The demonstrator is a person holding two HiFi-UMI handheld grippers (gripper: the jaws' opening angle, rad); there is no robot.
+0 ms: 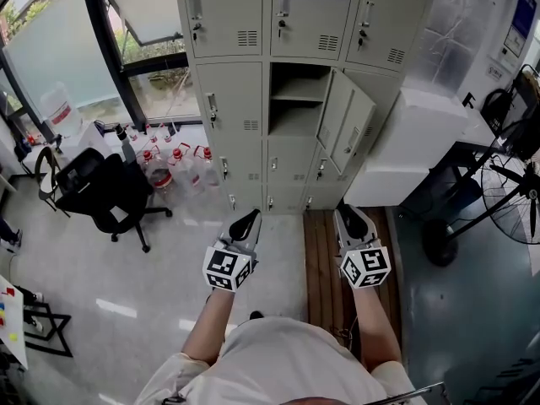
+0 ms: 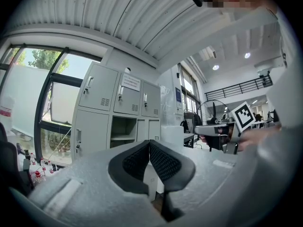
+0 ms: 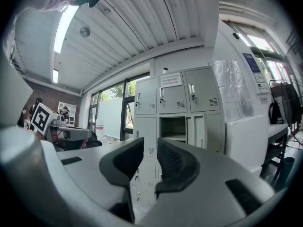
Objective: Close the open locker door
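Note:
A grey bank of lockers (image 1: 228, 24) stands ahead. Its middle compartment (image 1: 295, 99) is open, with the locker door (image 1: 344, 118) swung out to the right. The same open compartment (image 2: 123, 130) shows in the left gripper view, and in the right gripper view the compartment (image 3: 173, 128) with the door (image 3: 201, 131) beside it. My left gripper (image 1: 245, 223) is held low, well short of the lockers, its pads touching and nothing between them. My right gripper (image 1: 351, 219) hangs beside it, jaws a little apart and empty.
A black office chair (image 1: 105, 194) stands at the left, with several water bottles (image 1: 169, 160) on the floor by the window. A white appliance (image 1: 413, 142) sits right of the lockers. A floor fan (image 1: 515, 194) and a desk (image 1: 485, 154) fill the right side.

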